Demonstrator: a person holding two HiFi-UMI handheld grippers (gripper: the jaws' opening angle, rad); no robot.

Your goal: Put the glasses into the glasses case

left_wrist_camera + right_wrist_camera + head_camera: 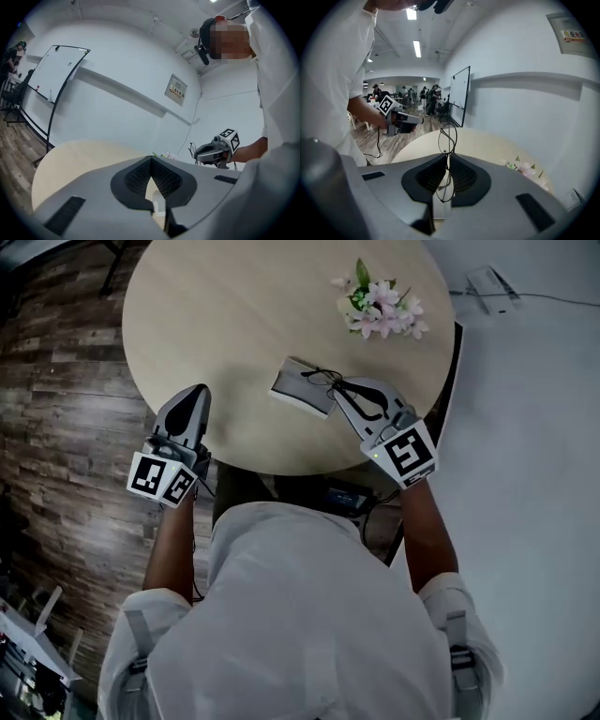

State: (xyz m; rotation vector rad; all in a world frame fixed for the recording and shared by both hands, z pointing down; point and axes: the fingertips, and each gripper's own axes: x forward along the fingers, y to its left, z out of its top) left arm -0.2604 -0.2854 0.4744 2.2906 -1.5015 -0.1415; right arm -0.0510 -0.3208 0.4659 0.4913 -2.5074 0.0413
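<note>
Head view, table (234, 315): round, near edge at frame centre; broad bare top at upper left.
Head view, glasses case (298, 392): centre of frame, close to the near edge; flowers (380, 310) well apart, upper right.
Head view, right gripper (342, 390): at the case's right end, glasses (321, 378) at its tip; whether they touch the case is unclear.
Head view, left gripper (197, 395): over the lower-left rim, apart from the case.
Left gripper view, jaws: tips pressed together, nothing between.
Right gripper view, jaws: clenched on the glasses' thin frame, one lens ring above the tips, bare tabletop beyond.
</note>
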